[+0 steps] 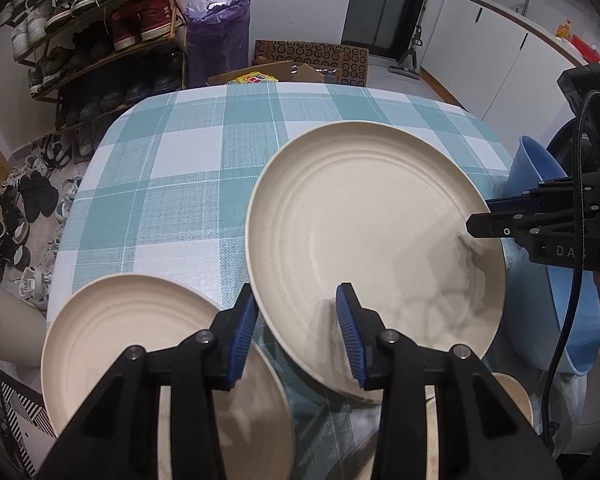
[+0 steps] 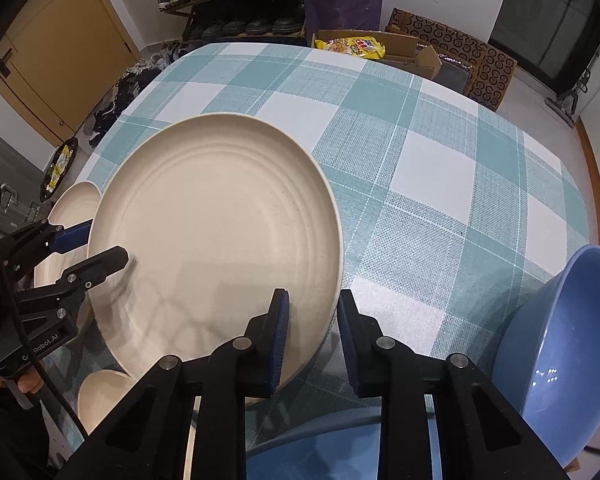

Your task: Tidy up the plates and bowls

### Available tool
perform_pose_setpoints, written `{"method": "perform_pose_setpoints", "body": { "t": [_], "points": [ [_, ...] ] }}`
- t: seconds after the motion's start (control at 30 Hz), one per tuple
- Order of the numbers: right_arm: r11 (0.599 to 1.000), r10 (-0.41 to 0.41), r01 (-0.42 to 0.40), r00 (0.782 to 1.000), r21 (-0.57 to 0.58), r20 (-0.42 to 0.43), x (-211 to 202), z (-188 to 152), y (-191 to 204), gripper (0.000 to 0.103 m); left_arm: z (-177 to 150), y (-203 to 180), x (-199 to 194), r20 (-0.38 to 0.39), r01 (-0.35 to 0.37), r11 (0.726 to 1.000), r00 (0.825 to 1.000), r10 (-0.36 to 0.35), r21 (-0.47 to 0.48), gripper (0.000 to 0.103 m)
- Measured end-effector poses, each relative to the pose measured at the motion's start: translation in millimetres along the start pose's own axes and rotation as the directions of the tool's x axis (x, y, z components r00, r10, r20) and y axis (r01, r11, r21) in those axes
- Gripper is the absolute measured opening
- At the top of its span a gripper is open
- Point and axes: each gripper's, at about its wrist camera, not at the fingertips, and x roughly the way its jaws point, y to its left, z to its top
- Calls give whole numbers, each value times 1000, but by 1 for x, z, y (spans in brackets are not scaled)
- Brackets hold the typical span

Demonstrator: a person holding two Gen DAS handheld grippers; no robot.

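Straddling both grippers' jaws, seemingly pinched: cream plate (image 1: 364, 224)

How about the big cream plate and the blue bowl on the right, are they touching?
Apart. The right wrist view shows bare checked tablecloth between the cream plate and the blue bowl.

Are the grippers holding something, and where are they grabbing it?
Both hold the big round cream plate by its rim: the left gripper at the near-left edge, the right gripper at the opposite edge.
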Motion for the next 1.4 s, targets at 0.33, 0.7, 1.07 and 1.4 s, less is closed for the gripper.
{"method": "perform_pose_setpoints", "body": {
  "t": [0.33, 0.7, 1.07, 1.4],
  "points": [
    [1000, -1, 2, 999, -21, 35, -29, -8, 17, 25, -7, 1, -26, 32, -6, 1000, 999, 7, -3, 39],
    [999, 9, -7, 998, -33, 68, -60, -30, 32, 25, -24, -3, -56, 59, -13, 1000, 998, 12, 5, 39],
    [998, 20, -15, 995, -57, 97, -85, -60, 51, 25, -48, -8, -85, 86, -24, 1000, 996, 23, 6, 39],
    [997, 30, -23, 994, -79, 100, -93, -90, 67, 25, -74, -9, -96, 87, -27, 1000, 996, 27, 3, 39]
  ]
}}
